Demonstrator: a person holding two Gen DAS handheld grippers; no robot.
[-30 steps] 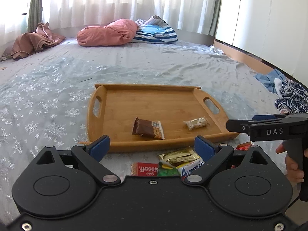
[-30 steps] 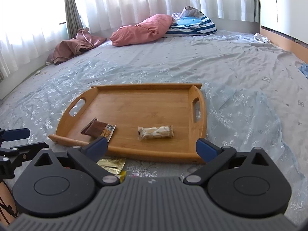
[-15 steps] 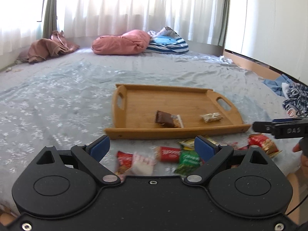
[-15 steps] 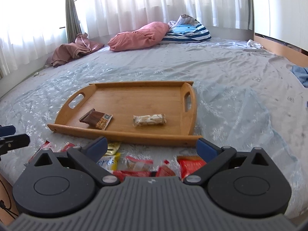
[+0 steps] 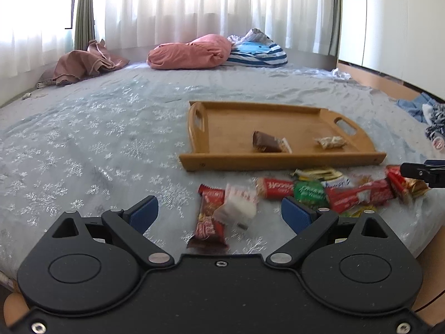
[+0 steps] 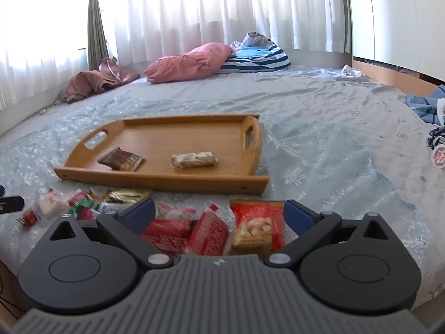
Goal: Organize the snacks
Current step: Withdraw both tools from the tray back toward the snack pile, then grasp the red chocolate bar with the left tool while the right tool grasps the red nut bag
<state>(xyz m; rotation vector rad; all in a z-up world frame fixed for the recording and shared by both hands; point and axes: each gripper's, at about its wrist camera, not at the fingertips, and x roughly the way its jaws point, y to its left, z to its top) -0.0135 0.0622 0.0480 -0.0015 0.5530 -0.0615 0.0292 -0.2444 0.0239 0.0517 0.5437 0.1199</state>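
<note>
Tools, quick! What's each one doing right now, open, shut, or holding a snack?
Left tool: open, holding nothing, above the loose snacks on the bed.
Right tool: open, holding nothing, red packets below it.

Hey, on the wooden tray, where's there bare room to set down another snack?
The wooden tray is bare across its back half and its left end beside the handle. Its front holds the brown bar and the pale bar, apart. The bedsheet before the tray is crowded with loose wrappers.
</note>
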